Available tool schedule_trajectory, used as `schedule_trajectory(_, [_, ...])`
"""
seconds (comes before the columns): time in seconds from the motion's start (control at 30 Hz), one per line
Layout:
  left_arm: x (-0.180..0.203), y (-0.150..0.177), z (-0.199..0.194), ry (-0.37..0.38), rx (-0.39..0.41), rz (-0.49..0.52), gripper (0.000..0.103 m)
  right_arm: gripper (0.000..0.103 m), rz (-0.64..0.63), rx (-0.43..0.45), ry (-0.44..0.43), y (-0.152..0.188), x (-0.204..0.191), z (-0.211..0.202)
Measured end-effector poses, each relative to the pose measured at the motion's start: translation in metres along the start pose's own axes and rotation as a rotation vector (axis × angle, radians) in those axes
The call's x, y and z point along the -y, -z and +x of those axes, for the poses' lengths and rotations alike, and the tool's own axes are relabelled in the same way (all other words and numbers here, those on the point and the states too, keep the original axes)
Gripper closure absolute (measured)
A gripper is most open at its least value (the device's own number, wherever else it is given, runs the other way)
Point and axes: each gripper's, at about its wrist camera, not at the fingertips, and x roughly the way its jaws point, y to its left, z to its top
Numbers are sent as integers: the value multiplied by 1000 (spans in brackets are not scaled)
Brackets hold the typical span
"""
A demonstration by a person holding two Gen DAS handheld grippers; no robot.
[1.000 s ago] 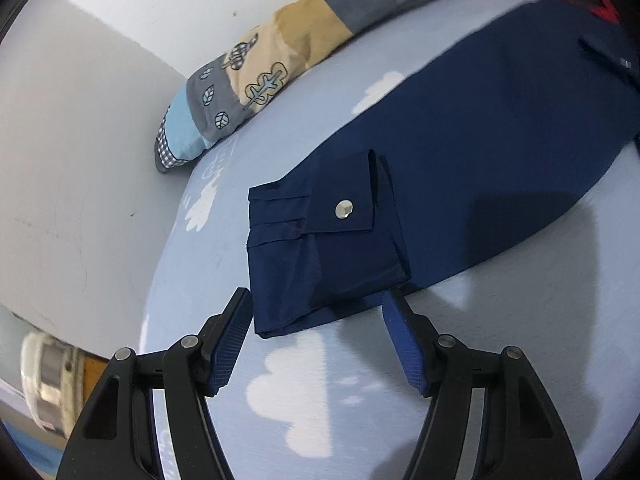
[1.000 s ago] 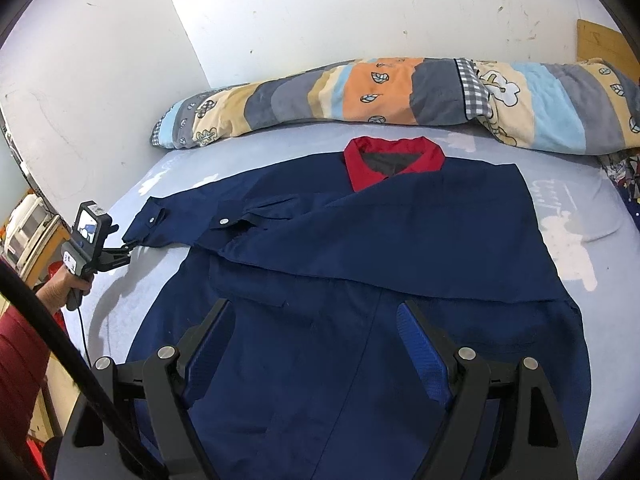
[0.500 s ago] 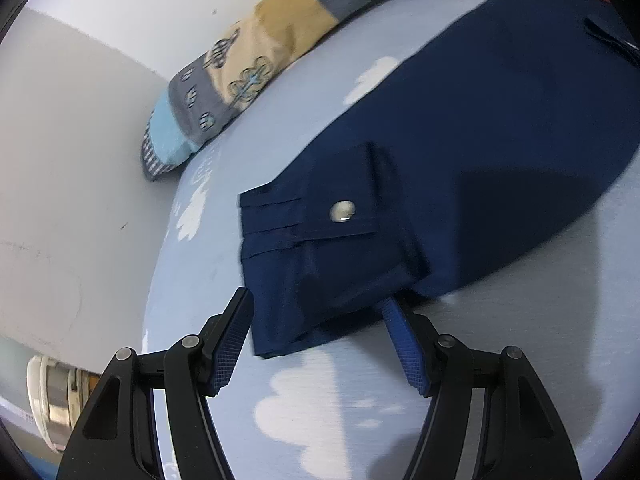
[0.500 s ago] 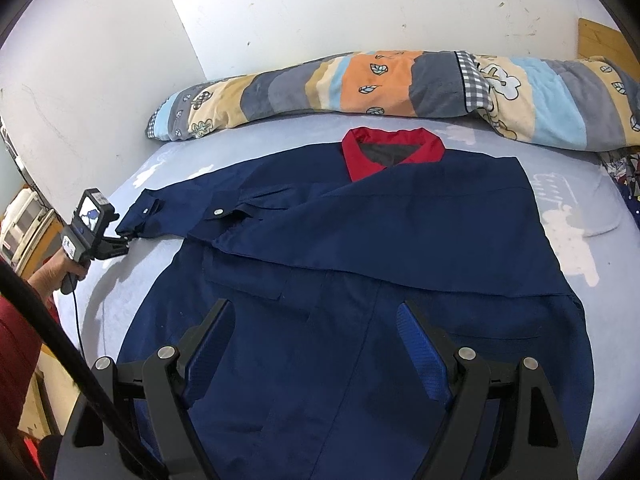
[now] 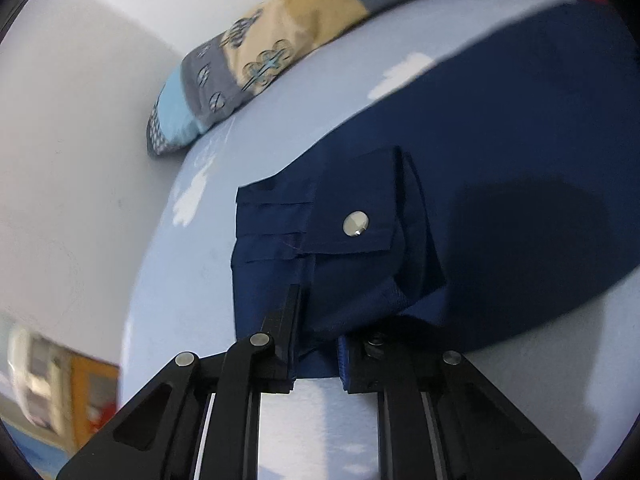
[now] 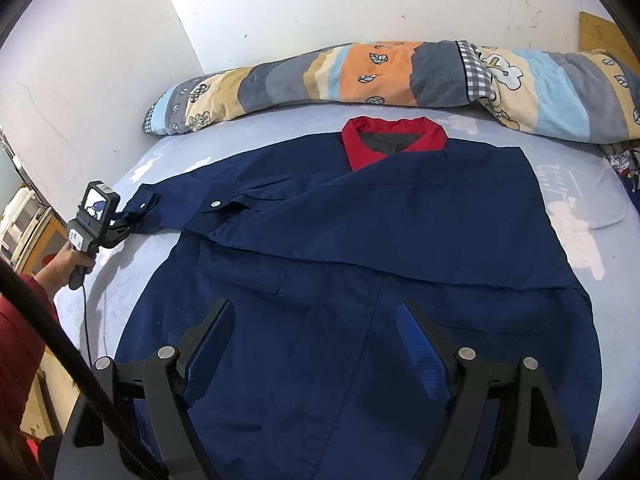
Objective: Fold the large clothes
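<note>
A navy jacket (image 6: 400, 240) with a red collar (image 6: 394, 140) lies spread flat on the bed, one sleeve folded across the chest and the other stretched out to the left. The cuff (image 5: 320, 240) of that left sleeve, with its silver snap (image 5: 355, 224), fills the left wrist view. My left gripper (image 5: 316, 320) is shut on the cuff's near edge, the cloth bunched between the pads. The right wrist view shows that same left gripper (image 6: 124, 224) at the sleeve end. My right gripper (image 6: 314, 306) hangs open above the jacket's lower front with nothing between its fingers.
The light blue cloud-print sheet (image 6: 600, 280) covers the bed. A long striped rolled quilt (image 6: 400, 72) lies along the white wall behind the collar. A person's hand (image 6: 60, 264) and red sleeve hold the left gripper at the bed's left edge, with furniture beyond.
My left gripper moved forward onto the sleeve cuff and its jaws went from open to shut on the cloth. The right gripper stayed open over the jacket.
</note>
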Motion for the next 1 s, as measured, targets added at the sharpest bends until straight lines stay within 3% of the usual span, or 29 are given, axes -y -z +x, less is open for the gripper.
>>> schedule_trajectory(0.27, [-81,4,-40,172,126,-457,91,16,43,21,-7,-1,8,-7])
schedule_trajectory(0.5, [-131,-11,-99,291,204,-705,91,16,141,46,4,-4,30,-18])
schedule_trajectory(0.6, [-141,-29,-133,339,242,-752,91,16,193,65,12,-5,46,-26])
schedule_trajectory(0.8, [-135,-87,-220,420,339,-743,92,16,288,141,43,-5,80,-57])
schedule_trajectory(1.0, [-91,-159,-332,544,432,-689,92,16,368,236,93,0,118,-101])
